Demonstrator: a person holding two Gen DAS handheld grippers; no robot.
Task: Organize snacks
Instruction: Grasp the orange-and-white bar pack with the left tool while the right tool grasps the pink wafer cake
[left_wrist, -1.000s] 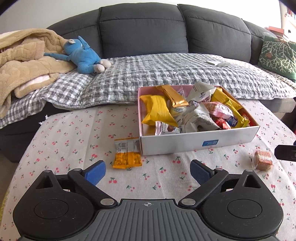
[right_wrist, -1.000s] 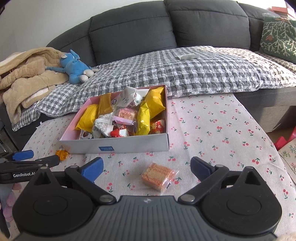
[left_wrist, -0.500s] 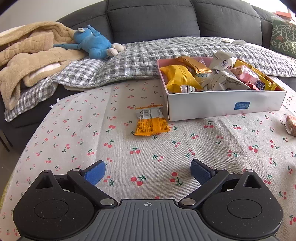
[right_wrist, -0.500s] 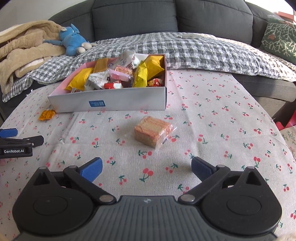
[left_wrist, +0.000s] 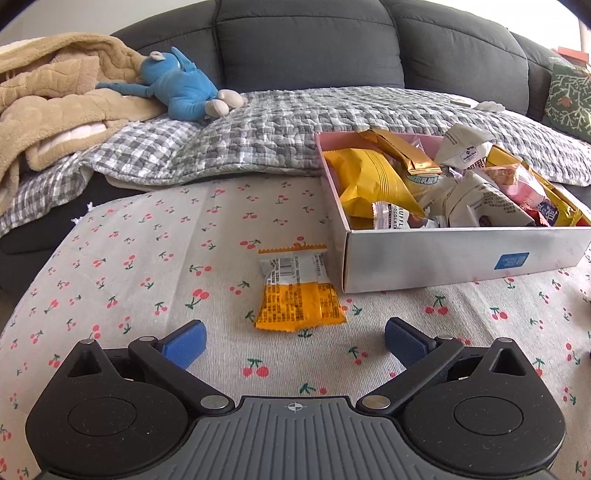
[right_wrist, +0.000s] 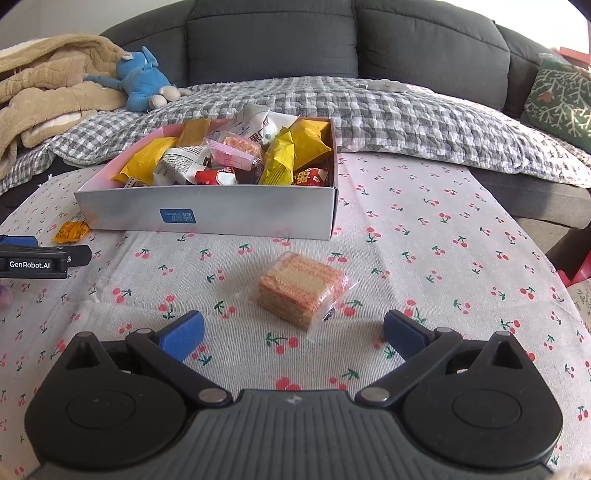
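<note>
A desk (right_wrist: 424, 236) under a pale cloth printed with red cherries carries three things. An open white cardboard box (right_wrist: 221, 212), heaped with snack packets, sits ahead of both pairs of jaws. An orange-and-silver snack packet (left_wrist: 297, 286) lies flat just ahead of the left jaws, centred between them and just beside the box's left end. A clear-wrapped wafer block (right_wrist: 301, 286) lies just ahead of the right jaws, apart from the box.

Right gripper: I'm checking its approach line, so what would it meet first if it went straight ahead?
The clear-wrapped wafer block on the cherry tablecloth, just ahead of the open right gripper and about centred between its fingers. The snack box lies further behind. Depth is approximate.
</note>
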